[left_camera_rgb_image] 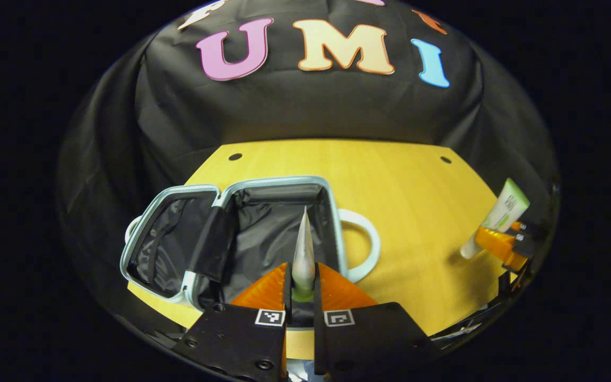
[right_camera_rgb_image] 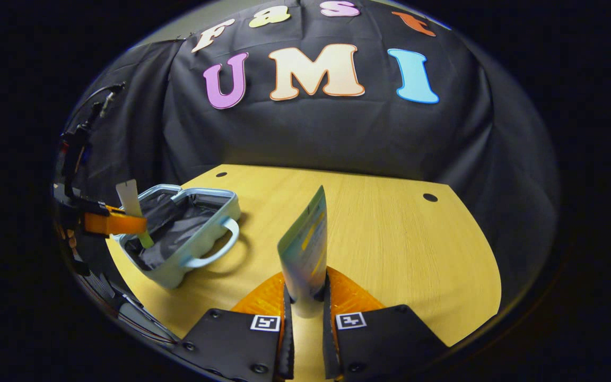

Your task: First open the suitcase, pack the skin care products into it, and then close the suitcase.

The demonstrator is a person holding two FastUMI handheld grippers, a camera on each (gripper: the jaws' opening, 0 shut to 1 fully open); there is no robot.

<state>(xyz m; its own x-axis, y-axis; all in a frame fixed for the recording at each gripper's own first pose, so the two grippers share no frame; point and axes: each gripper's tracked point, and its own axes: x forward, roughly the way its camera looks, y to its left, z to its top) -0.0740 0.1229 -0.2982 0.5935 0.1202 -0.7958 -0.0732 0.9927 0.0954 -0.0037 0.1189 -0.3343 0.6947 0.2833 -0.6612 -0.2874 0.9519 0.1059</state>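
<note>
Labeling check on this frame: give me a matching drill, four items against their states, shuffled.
Items:
1. suitcase
2. left gripper
3. right gripper
4. table

States:
A. holds a green-and-white tube away from the case
B. lies open
C. holds a silver tube above the case
D. bare wood with small holes

Pairs: 1-B, 2-C, 3-A, 4-D

The suitcase near wall and each tube's cap end are hidden.
</note>
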